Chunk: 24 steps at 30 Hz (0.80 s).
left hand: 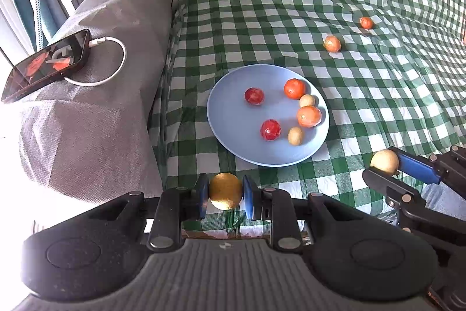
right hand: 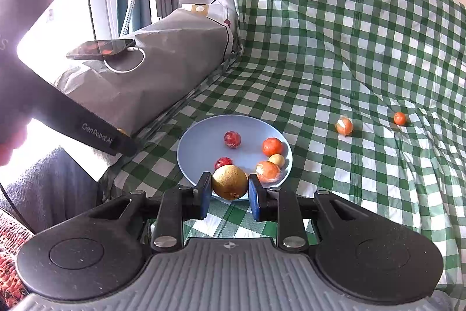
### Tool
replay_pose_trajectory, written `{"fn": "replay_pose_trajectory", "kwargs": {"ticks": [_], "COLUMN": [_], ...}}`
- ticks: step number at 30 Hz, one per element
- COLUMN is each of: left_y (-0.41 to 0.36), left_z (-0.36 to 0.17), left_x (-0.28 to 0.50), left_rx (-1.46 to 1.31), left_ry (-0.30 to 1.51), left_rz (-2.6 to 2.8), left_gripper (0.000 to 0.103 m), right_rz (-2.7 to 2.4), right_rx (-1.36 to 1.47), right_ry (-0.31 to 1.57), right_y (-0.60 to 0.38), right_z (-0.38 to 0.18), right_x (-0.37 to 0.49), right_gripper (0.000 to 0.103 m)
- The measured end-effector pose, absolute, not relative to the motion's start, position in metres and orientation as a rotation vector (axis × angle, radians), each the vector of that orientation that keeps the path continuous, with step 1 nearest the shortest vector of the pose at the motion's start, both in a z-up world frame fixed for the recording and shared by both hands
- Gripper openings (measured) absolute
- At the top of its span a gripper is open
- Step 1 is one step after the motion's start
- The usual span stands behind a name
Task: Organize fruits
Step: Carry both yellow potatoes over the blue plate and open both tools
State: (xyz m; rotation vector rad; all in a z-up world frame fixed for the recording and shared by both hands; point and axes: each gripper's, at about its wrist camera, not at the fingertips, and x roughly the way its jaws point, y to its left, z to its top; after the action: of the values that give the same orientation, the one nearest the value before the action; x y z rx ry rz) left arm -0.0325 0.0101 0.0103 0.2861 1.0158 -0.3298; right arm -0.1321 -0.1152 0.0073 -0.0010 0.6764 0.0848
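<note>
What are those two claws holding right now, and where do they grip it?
Each holds one round yellow-brown fruit, pinched at its two opposite sides between the blue pads: the left claw grips one fruit, the right claw the other fruit.

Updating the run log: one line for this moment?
left gripper: shut on brown fruit | right gripper: shut on tan fruit | blue plate: six fruits | cloth: two loose
</note>
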Motion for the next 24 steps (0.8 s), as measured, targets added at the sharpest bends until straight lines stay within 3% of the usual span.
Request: {"fn": "replay_pose_trajectory", "kwargs": {"ticks": [12, 24], "left_y": [0.002, -0.032], "left_z": [-0.003, -0.025], "left_x": [-0.016, 0.051], "left_rx": [0.29, 0.298], "left_ry": [1.044, 1.027], "left_rz": [-0.326, -0.334], "left_gripper": [0.027, 0.027], "right_rz": [0.074, 0.043], "right_rx": [0.001, -0.011], "right_ry": [0.713, 0.75], "right_y": [-0.122, -0.137], "right_z": [-0.003, -0.028], "right_x": [-0.119, -0.052], "right_gripper": [0.028, 0.028]}}
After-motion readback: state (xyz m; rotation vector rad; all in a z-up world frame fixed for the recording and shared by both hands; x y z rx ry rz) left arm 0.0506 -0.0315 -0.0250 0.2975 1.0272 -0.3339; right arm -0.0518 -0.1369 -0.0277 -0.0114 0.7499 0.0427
